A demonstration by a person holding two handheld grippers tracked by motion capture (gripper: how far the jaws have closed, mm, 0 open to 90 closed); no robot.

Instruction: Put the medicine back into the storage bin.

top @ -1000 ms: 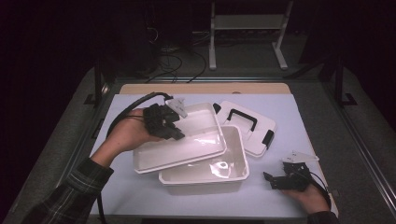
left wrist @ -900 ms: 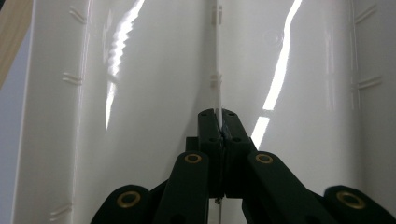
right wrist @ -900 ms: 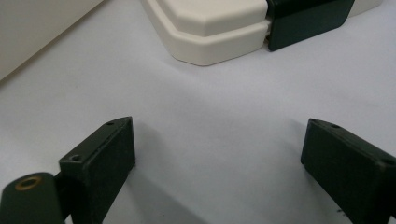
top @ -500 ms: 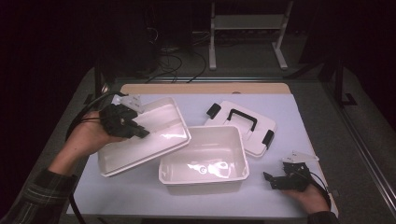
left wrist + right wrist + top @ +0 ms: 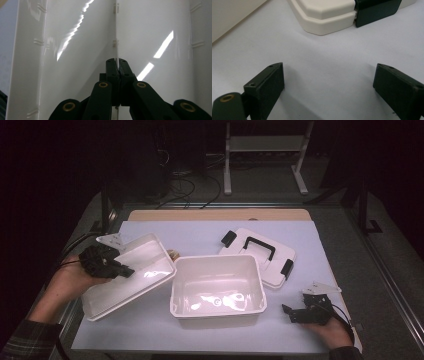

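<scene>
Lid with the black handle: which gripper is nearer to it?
Right. The right gripper rests open on the table just in front of the lid. The left gripper, shut on the inner tray, is across the white bin.

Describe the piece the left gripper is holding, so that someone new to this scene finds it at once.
On the pale table, start at the deep white bin in the middle. Just left of it, a shallow white tray sits tilted, its rim clamped in the left gripper. Unlike the flat lid behind and right of the bin, it has no black handle or clips, and it is much shallower than the bin.
</scene>
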